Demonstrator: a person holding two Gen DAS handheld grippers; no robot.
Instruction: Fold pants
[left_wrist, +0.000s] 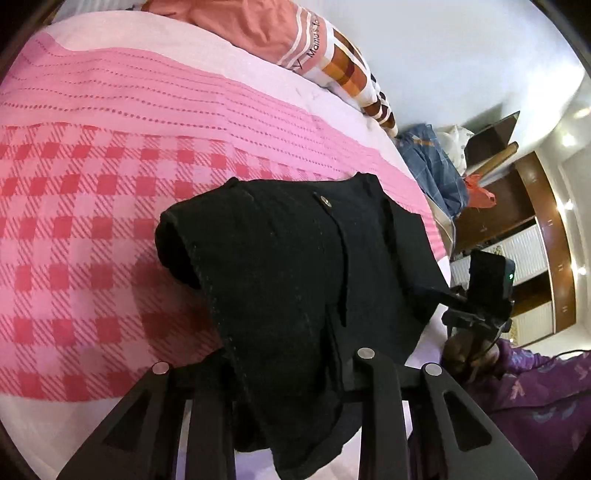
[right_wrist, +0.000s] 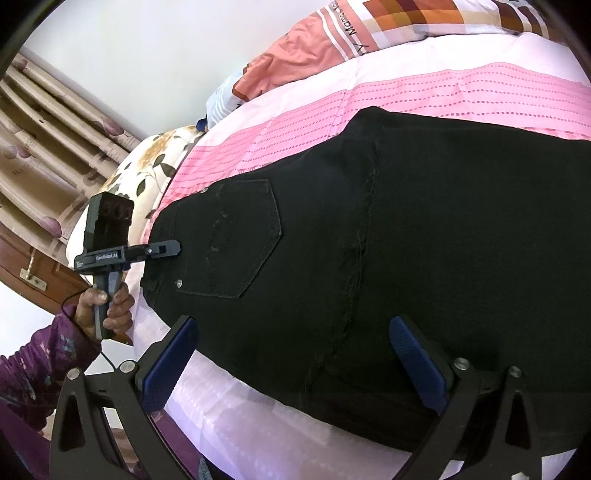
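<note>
On the pink checked bedspread (left_wrist: 92, 206) lie the black denim pants (right_wrist: 406, 240), spread wide, back pocket up, waist end toward the left bed edge. Left gripper (right_wrist: 173, 248) is pinched on the waistband edge of the pants; in its own view black cloth bunches between its fingers, which look pressed together on it. Right gripper (right_wrist: 291, 369) stands spread, blue pads (right_wrist: 417, 362) either side of the near edge of the pants, not pressing; nothing held.

Step in hand, as judged: take hold of the edge for a fold. To do it well, the right gripper should close on the near hem with all layers caught, then both lift evenly so the seam stays straight.

Around: orange and checked pillow (left_wrist: 295, 40) at the far end, floral pillow (right_wrist: 159, 162) at the left, blue plaid clothing (left_wrist: 428, 166) beyond the bed edge. None blocks the fold; the bed edge is close on the near side.
</note>
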